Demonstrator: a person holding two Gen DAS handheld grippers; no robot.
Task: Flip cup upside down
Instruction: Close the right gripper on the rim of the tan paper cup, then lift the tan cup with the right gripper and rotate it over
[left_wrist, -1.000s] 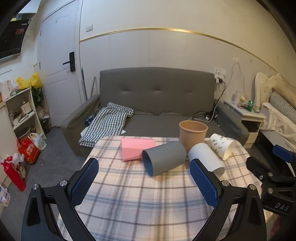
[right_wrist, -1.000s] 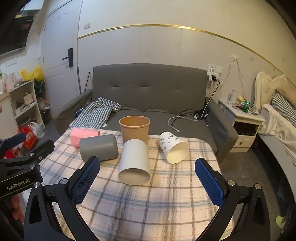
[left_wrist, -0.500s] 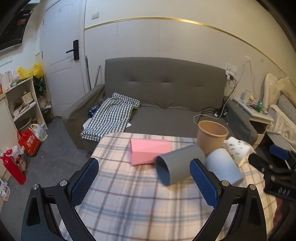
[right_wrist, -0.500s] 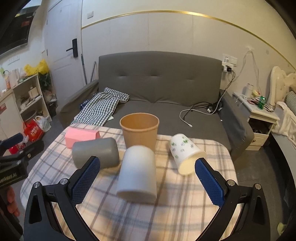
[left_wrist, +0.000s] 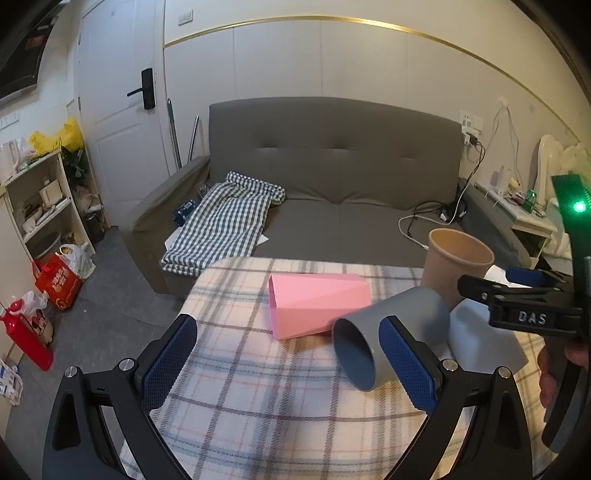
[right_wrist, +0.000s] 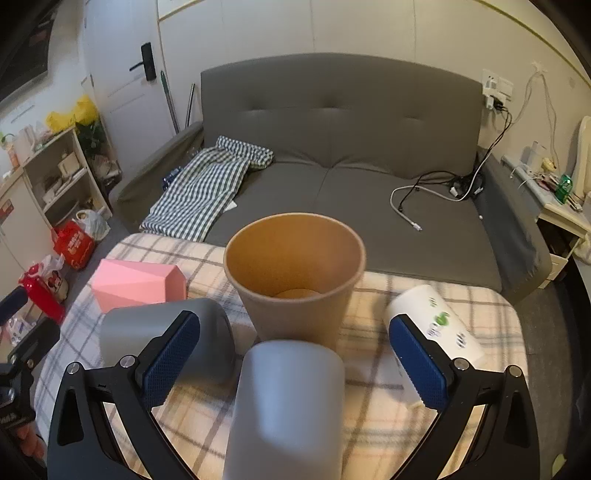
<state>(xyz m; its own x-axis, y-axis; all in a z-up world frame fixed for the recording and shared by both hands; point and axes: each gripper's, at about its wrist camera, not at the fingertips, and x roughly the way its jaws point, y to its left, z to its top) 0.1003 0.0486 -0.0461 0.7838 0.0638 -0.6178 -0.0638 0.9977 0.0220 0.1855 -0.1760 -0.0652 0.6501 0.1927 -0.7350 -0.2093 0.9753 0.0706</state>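
1. Cup, white (right_wrist: 291, 402), lies on its side between my right gripper's (right_wrist: 295, 365) wide-open, empty jaws, touching the upright brown cup (right_wrist: 295, 277).
2. Left gripper (left_wrist: 288, 365) spread wide, empty; bare tablecloth (left_wrist: 240, 369) below.
3. Grey cup (left_wrist: 388, 336) and pink box (left_wrist: 314, 306) crowd the left.

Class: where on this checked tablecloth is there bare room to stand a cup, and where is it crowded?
Free: the near-left cloth, in front of the pink box and left of the grey cup. Crowded: the far right, where grey, brown, white and printed cups cluster.
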